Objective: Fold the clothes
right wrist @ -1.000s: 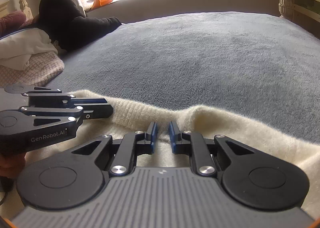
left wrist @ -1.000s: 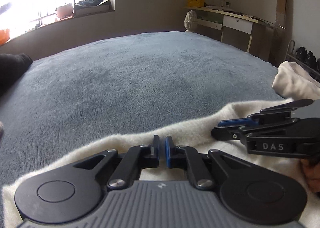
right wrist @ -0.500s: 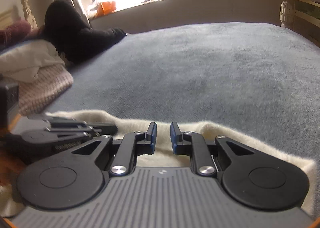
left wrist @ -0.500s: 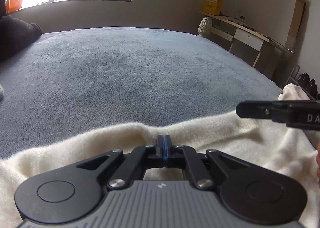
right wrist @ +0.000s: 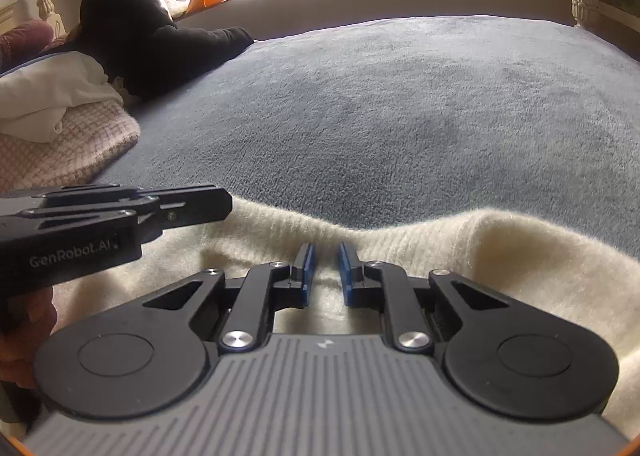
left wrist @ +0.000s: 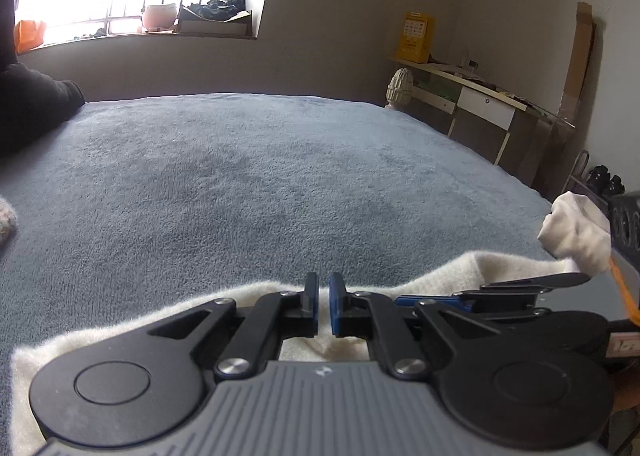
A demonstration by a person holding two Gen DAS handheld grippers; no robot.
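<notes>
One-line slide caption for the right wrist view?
Right gripper pinches a cream knit sweater on the grey bed blanket, left gripper alongside.

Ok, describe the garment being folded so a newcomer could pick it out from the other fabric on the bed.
Start at the wide blue-grey blanket that covers the bed. Along its near edge, directly under both grippers, lies the cream knit sweater. Unlike the pink-checked fabric and the white cloth piled at the far left, it is fuzzy, ribbed and off-white.

Both grippers alike: left gripper (left wrist: 324,298) & right gripper (right wrist: 326,268) w/ black linkage arms, silver screws, blue pads, ribbed grey bodies; "GenRobot.AI" lettering on left's side.
</notes>
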